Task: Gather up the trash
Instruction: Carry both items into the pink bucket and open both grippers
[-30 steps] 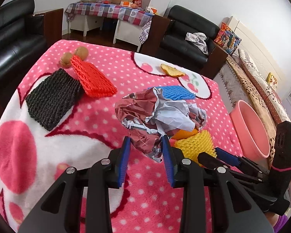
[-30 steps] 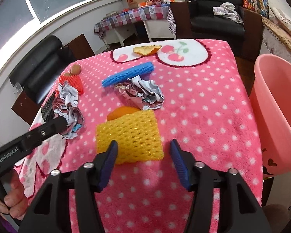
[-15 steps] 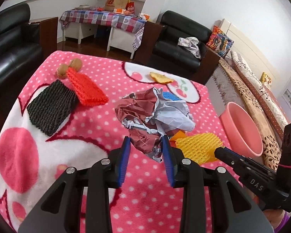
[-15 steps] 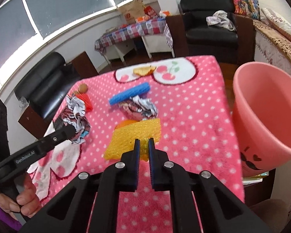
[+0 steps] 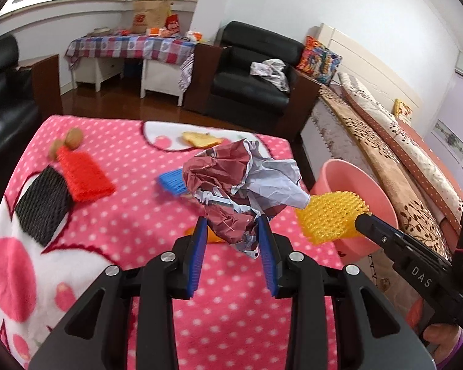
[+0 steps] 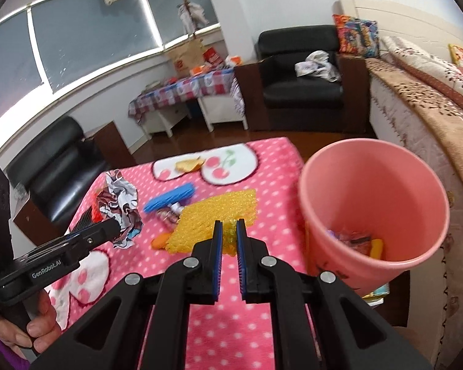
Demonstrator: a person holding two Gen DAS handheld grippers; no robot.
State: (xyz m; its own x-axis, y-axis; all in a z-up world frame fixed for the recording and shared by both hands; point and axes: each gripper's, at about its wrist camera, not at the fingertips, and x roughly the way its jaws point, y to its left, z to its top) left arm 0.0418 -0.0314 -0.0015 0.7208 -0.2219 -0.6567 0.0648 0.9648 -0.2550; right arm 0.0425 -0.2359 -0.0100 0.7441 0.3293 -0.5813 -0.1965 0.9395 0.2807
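I have the yellow foam net (image 6: 219,220) pinched at its near edge in my right gripper (image 6: 229,237), the jaws nearly together on it, and it hangs clear of the pink dotted blanket (image 6: 274,185) just left of the pink bucket (image 6: 373,166). My left gripper (image 5: 233,237) stands fairly wide, its blue pads pressed on either side of the crumpled paper wad (image 5: 240,185), which it holds up above the blanket. The right wrist view looks down into the bucket and shows a few bits of trash at its bottom, which the left wrist view cannot show, since there the net covers the bucket's mouth. The left wrist view in turn gives me the red foam net (image 5: 85,174) and black foam net (image 5: 41,205) lying touching on the far left of the blanket, with two brown nuts (image 5: 68,141) just beyond them. Both views show the blue foam net (image 6: 169,199) and an orange peel (image 6: 188,164) left on the blanket. Both grippers tilt downward, and in the right wrist view a hand (image 6: 31,323) grips the left tool's handle.
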